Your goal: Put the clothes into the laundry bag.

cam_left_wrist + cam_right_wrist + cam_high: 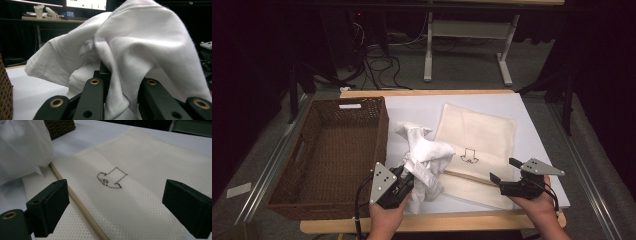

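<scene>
My left claw (pixel 408 181) is clamped on the white garment (pixel 424 156) — in the left gripper view the cloth (pixel 130 50) is pinched between the two black jaws and drapes up and over them in thick folds. From the high view the garment sits crumpled near the middle of the desk (pixel 412 107), just right of the wicker basket (pixel 332 155), with its lower end gathered at my left claw near the front edge. Its right side overlaps the left edge of the cream cloth bag (pixel 477 145).

My right claw (pixel 506 170) stands wide open with nothing between the jaws. It hovers low over the near right corner of the bag, jaws pointing toward the garment. In the right gripper view the bag (pixel 140 195) lies flat on the desk under the spread jaws, its dotted weave plain to see, and a small hand-drawn arrow mark (pixel 111 178) sits between them. A folded edge of the bag runs diagonally past the left jaw, and a lobe of the white garment (pixel 22 147) lies at upper left, resting on the bag's corner — a corner of the basket (pixel 60 127) shows just behind it.

The basket stands at the left side of the desk, touching or nearly touching the garment's left folds; I cannot tell which.
</scene>
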